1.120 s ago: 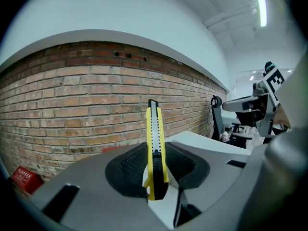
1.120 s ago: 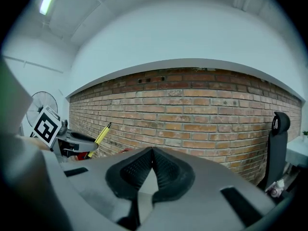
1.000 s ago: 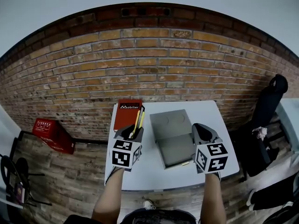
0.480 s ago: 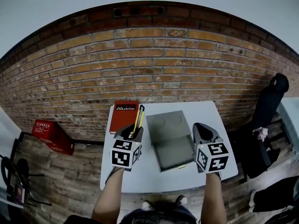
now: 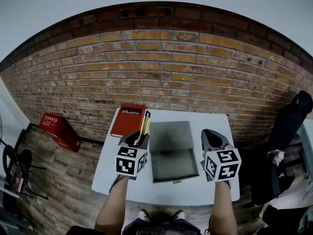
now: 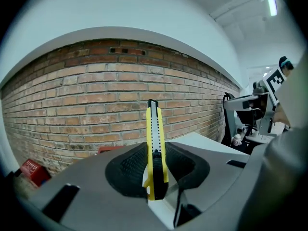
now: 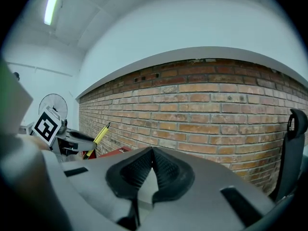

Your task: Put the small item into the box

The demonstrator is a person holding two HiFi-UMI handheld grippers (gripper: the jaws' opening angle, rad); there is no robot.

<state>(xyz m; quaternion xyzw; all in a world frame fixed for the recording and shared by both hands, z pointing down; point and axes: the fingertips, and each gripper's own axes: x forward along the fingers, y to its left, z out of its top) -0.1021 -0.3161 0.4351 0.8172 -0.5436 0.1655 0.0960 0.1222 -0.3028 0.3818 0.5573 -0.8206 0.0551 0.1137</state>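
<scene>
Gripped the yellow utility knife (image 6: 155, 153) in the jaws of the left gripper (image 5: 139, 135), pads pressed on both flanks of its lower body, the slim black-tipped end jutting well forward past the jaw tips. Held it edge-on and roughly upright in the left gripper view, black slider facing the camera. Had it outside the box (off the lid's left edge, going by the head view).

Saw the grey box (image 5: 171, 166) down on the white surface (image 5: 161, 194), lying between the two pairs of jaws: to the right of the left jaws and to the left of the right ones. Found its tray open, its lid (image 5: 168, 135) folded back flat on the far side.

Read the right gripper (image 7: 153, 150) as closed on nothing, ribbed pads meeting at the tips.

Noted a red book (image 5: 128, 120) ahead of the left jaws, at the surface's far left corner, just beside the knife's tip in the head view.

Made out a brick wall (image 5: 161, 67) ahead of both pairs of jaws. Also made out a red crate (image 5: 58, 130) on the wooden floor (image 5: 68, 180) off to the left of the left jaws, and a black chair (image 5: 288, 124) off to the right of the right jaws.
</scene>
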